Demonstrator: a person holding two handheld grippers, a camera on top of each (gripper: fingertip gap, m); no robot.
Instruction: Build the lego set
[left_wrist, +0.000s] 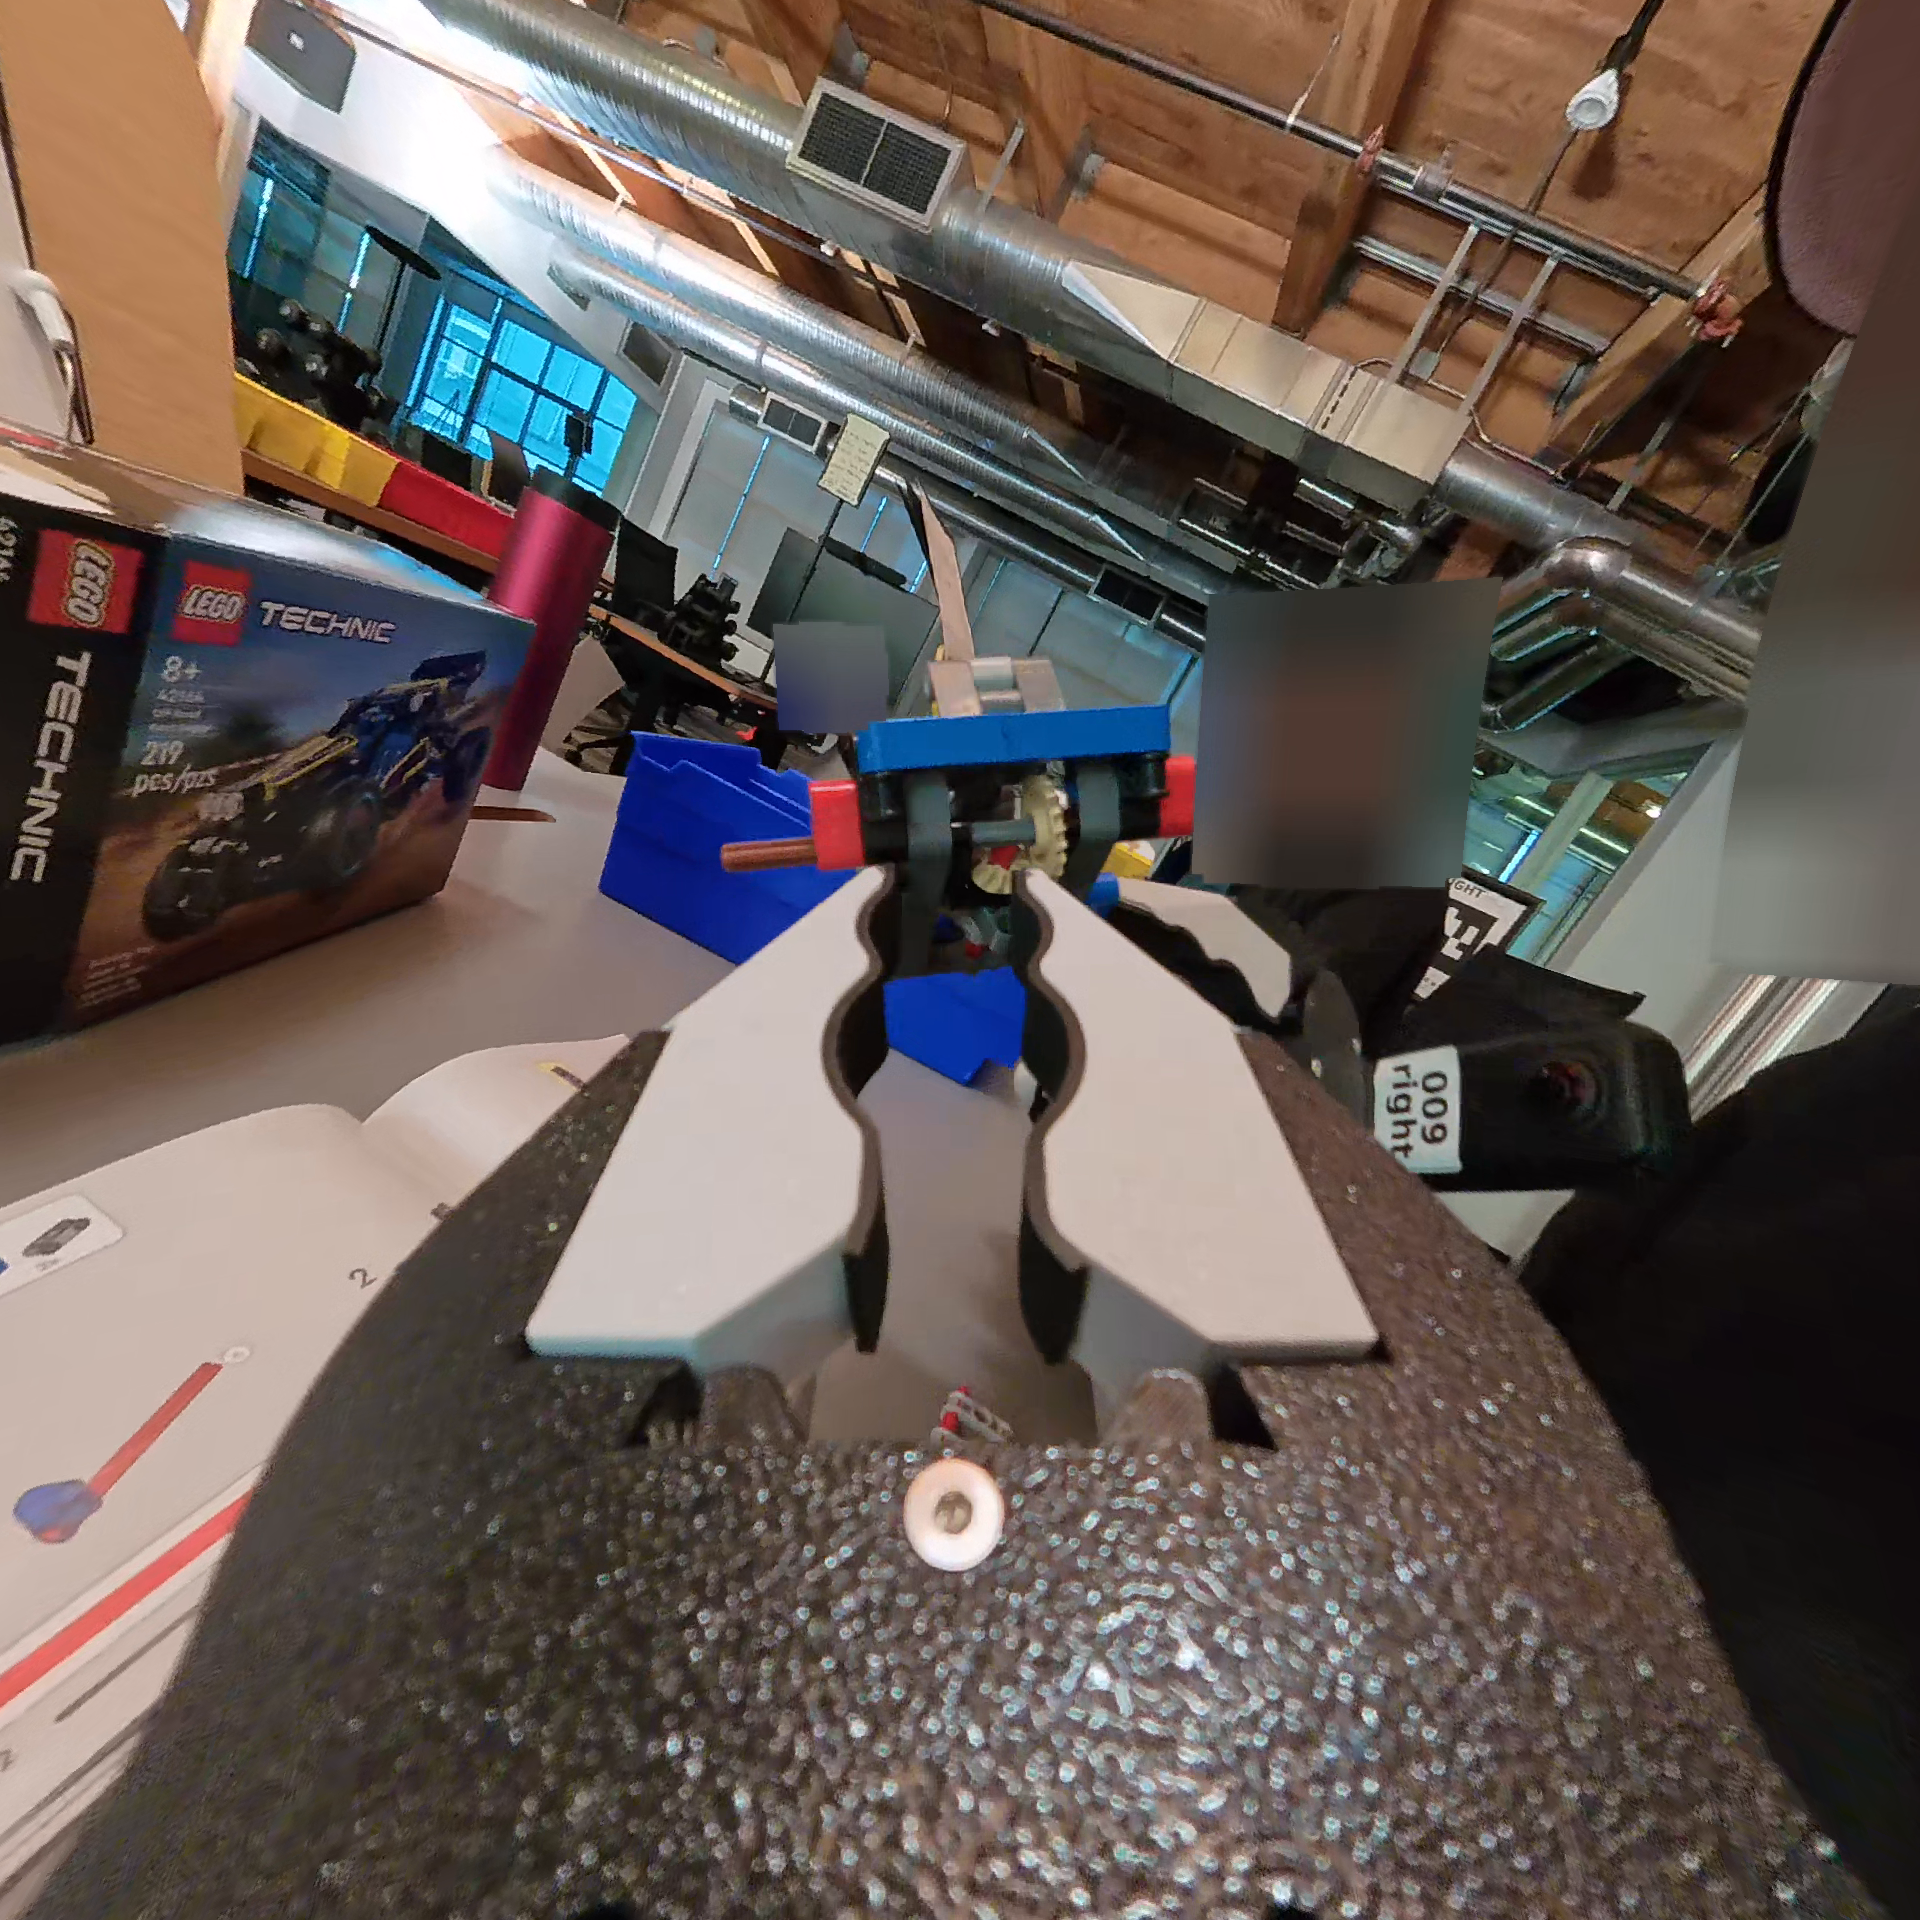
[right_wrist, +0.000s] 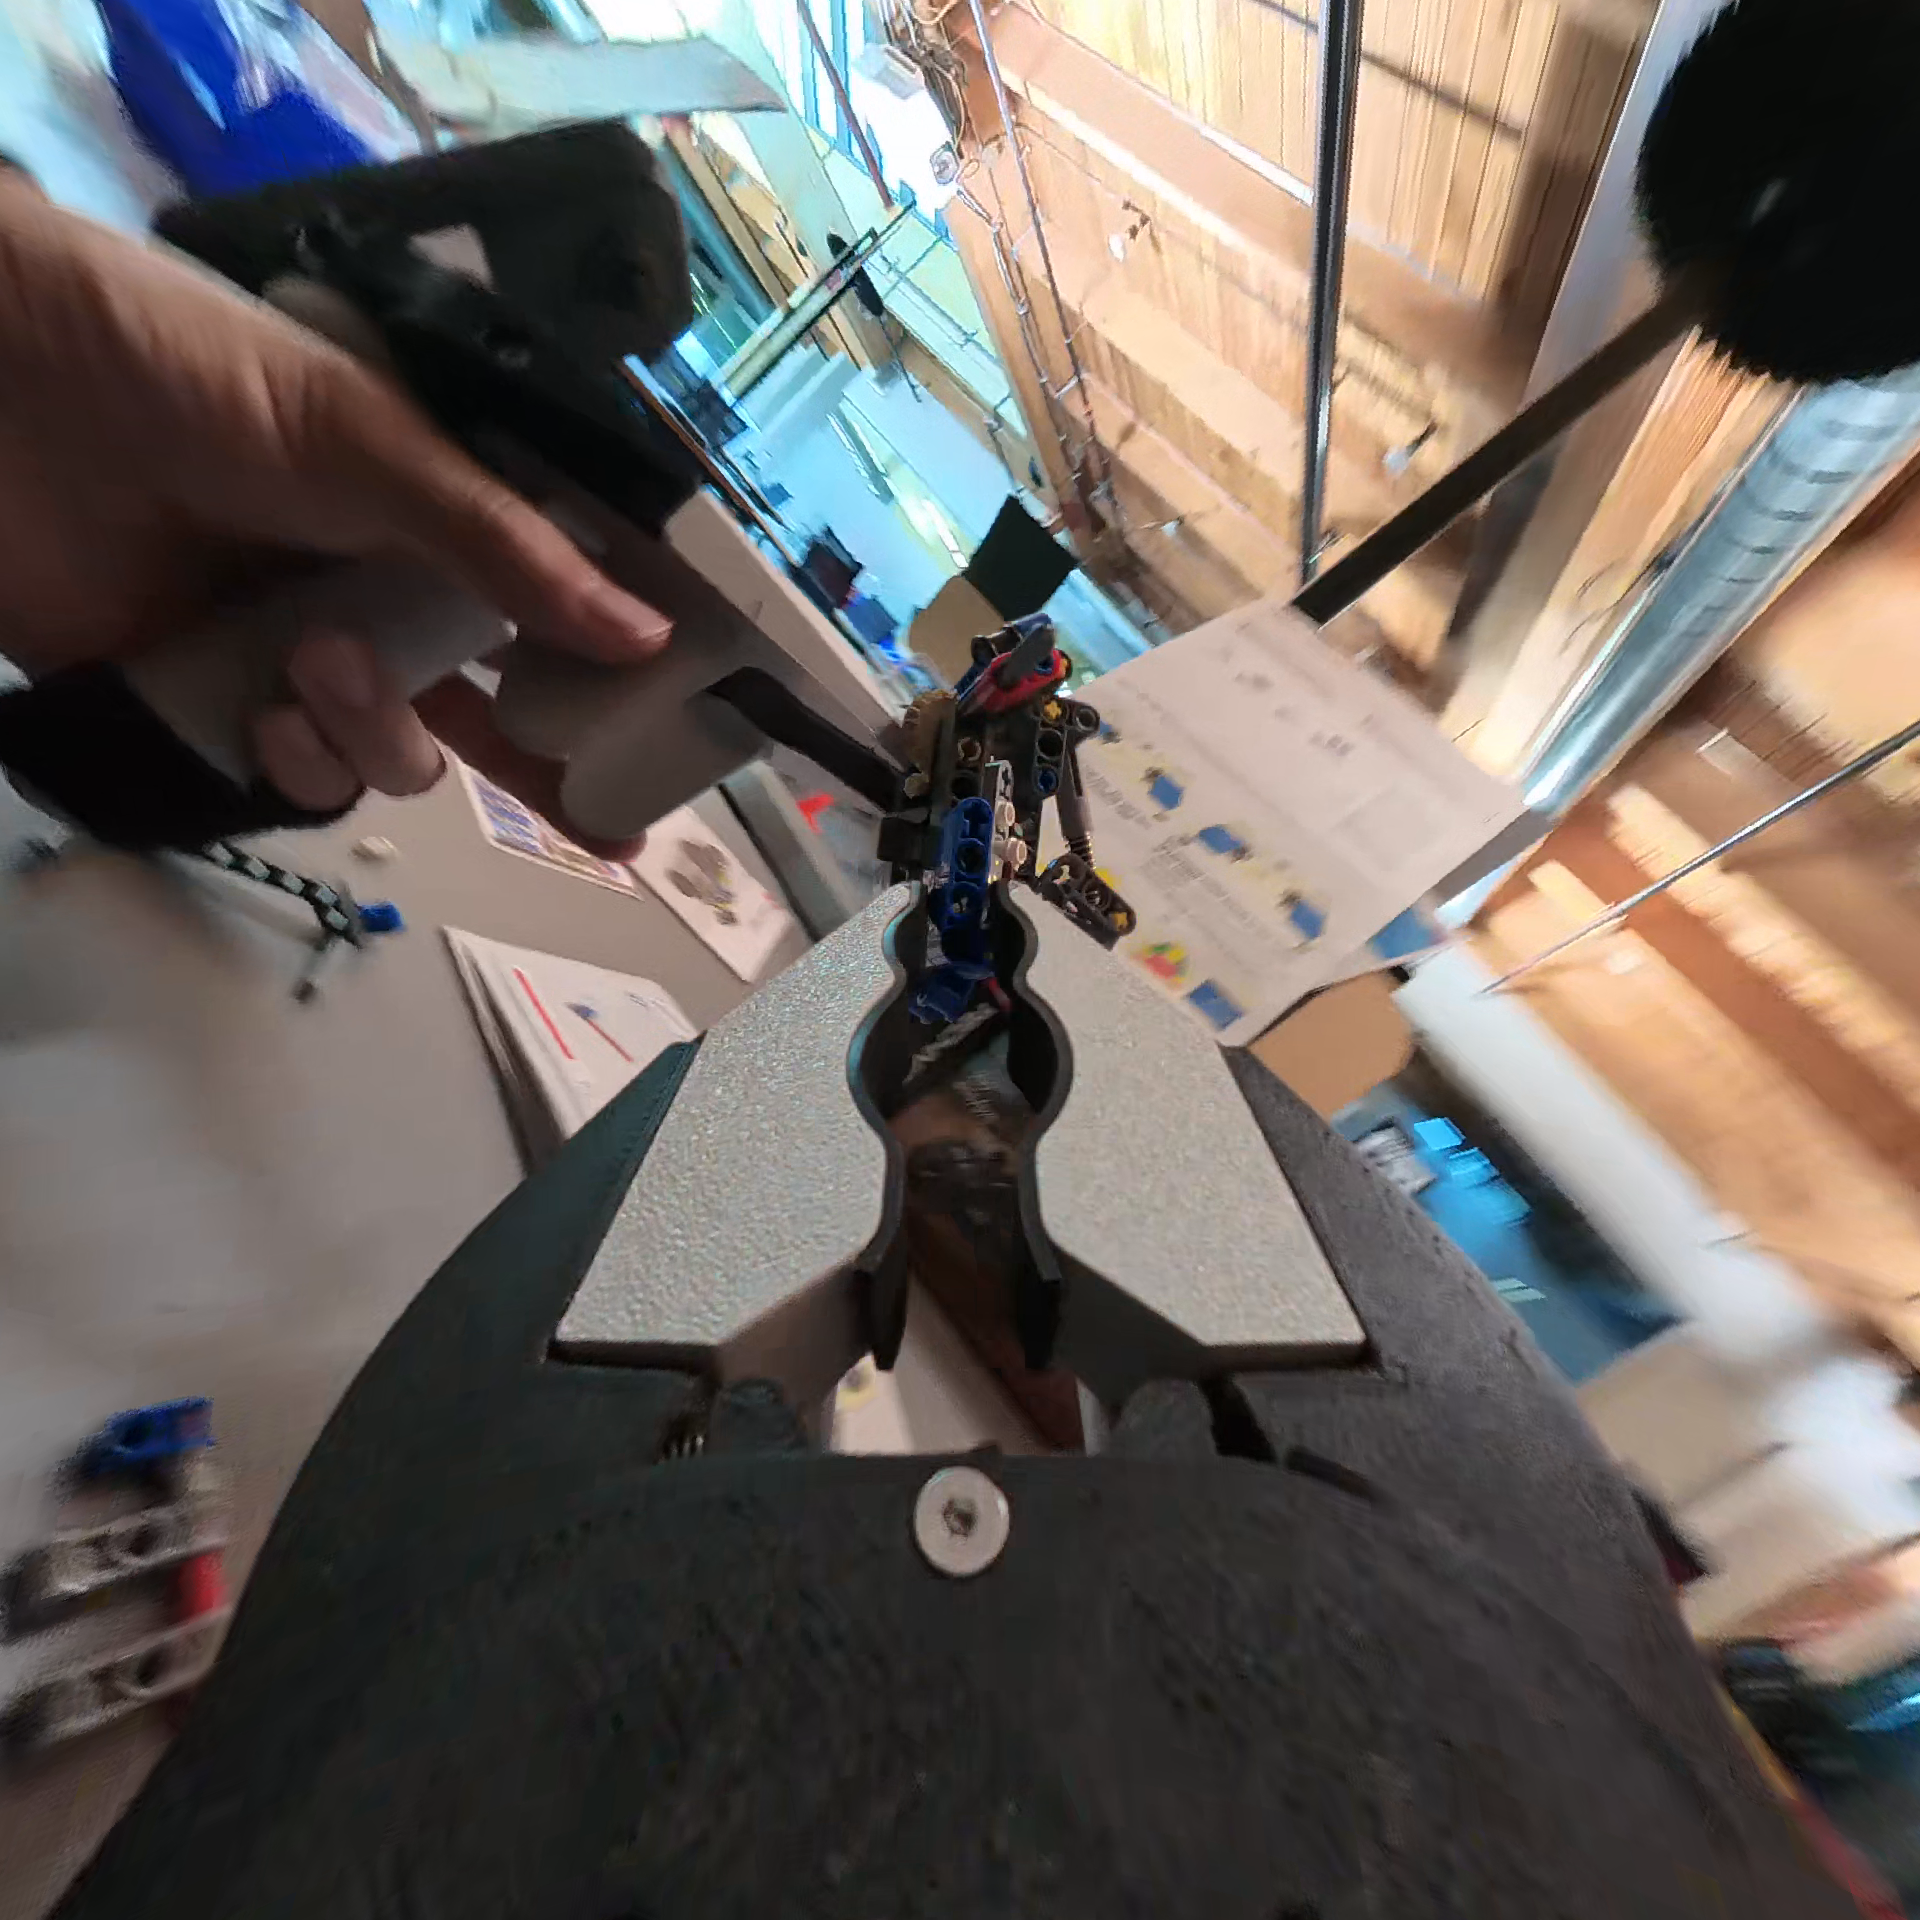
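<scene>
Grey table (left_wrist: 436, 966) spreads beneath both of your grippers, with the set's box (left_wrist: 239, 769) well left of the left jaws and a blue bin (left_wrist: 707, 862) just beyond them. Your left gripper (left_wrist: 956, 894) pinches the dark frame of the lego assembly (left_wrist: 997, 800), held up off the table. Your right gripper (right_wrist: 961, 914) clamps the same assembly by its blue beam (right_wrist: 966, 852), so 2 jaws share it.

Each gripper has a coarse black speckled body, one pale round screw in the middle and two flat grey fingers lined with wavy black pads (left gripper (left_wrist: 956, 914), right gripper (right_wrist: 961, 920)). The right gripper's far black housing bears a white label and a checkered marker.
</scene>
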